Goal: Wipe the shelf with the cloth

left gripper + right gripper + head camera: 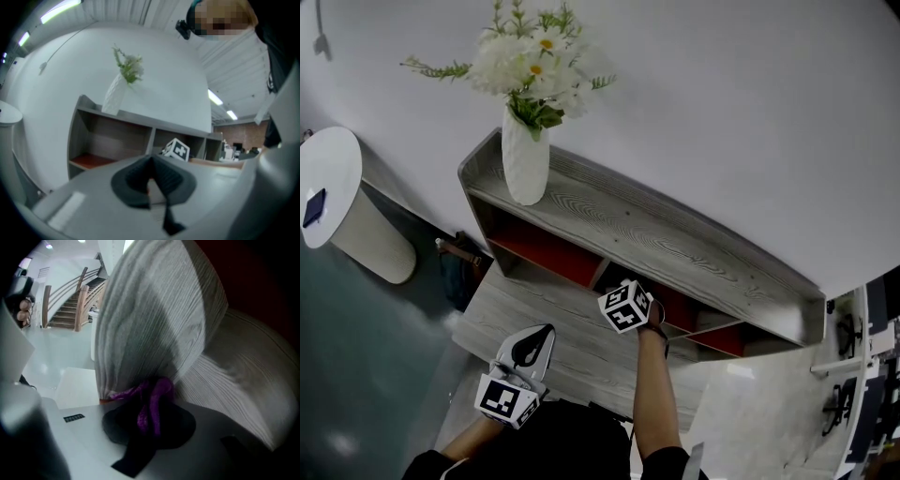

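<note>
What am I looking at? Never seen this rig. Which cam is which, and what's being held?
There is no robot here. A person holds a pair of tongs in each hand, and each pair carries a marker cube and its own camera. The head view looks down from the person's head at a grey wooden shelf with red compartments. A white vase of flowers stands on top of it. The left gripper view looks along the left tongs, which are shut, empty and short of the shelf. The right gripper view looks along the right tongs, shut on a purple cloth up against grey wood. In the head view they reach into a middle compartment.
</note>
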A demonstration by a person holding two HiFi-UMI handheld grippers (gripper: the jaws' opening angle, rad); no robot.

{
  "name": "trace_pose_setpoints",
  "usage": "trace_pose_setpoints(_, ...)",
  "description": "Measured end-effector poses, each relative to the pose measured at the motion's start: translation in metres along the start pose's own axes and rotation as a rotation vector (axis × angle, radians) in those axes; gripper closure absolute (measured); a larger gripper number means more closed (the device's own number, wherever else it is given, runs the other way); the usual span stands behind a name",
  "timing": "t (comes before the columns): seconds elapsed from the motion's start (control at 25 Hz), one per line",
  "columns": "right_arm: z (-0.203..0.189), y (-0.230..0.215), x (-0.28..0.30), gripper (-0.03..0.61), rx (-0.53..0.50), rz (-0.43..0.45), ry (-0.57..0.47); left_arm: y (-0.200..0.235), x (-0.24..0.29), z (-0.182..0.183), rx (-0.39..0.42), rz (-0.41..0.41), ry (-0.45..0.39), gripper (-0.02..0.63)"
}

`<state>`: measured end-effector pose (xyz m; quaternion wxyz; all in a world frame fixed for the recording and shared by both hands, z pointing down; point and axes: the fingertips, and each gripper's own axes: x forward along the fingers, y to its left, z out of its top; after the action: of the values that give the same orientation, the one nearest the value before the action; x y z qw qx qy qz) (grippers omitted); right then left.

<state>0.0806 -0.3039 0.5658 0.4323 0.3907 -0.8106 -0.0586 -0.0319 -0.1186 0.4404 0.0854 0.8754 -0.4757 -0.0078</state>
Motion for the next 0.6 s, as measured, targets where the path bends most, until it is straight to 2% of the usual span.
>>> trace_pose_setpoints(0.6,0.000,0.032,-0.020,0.532,-0.015,0.034,0.002,-0.003,-0.001,-0.002,-0.008,-0.053,-0.006,0.615)
